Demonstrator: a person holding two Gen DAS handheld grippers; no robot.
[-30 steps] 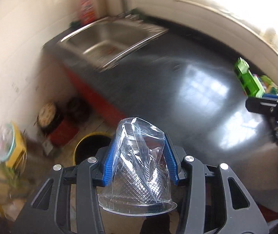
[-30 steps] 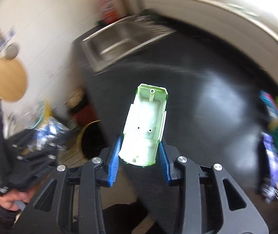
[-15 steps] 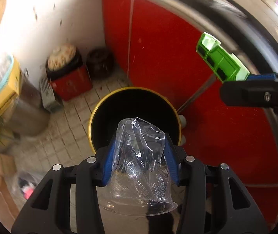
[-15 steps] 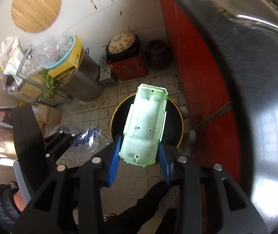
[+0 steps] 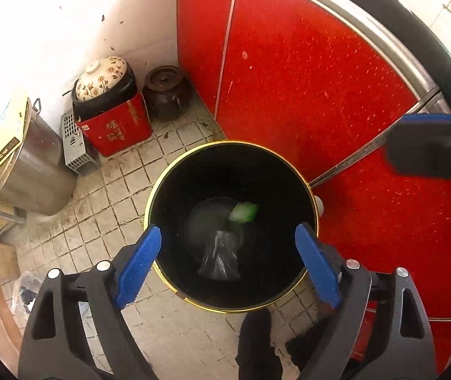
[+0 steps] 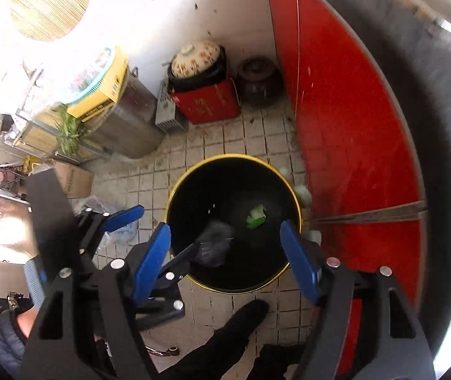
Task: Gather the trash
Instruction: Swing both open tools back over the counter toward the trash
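Trash sits at the bottom of the black bin (image 5: 231, 228): a crumpled clear plastic cup (image 5: 220, 258) and a pale green plastic piece (image 5: 243, 212), both blurred in the dark. I judge the cup very light, thin and easily crushed, slippery on its smooth wall; the best hold would be across its rim or a crease. The green piece looks like stiff moulded plastic, light and hard, best pinched across its narrow sides.

In the left wrist view the cup lies near the bin floor's 6 o'clock, the green piece toward 1 o'clock, close together; whether they touch I cannot tell. Both lie well below and between the blue pads (image 5: 140, 266) of the left gripper (image 5: 228, 264), whose jaws are spread wide over the yellow rim and hold nothing. The right gripper (image 6: 225, 262) hangs over the same bin (image 6: 234, 221), jaws likewise wide apart and empty, cup (image 6: 214, 243) at about 8 o'clock on the floor and green piece (image 6: 257, 217) nearer centre.

Around the bin are floor tiles (image 5: 108, 196), a red cabinet (image 5: 304, 79) at 2 o'clock, and a red box (image 5: 117, 128) and brown jar (image 5: 165, 90) at 11 o'clock.
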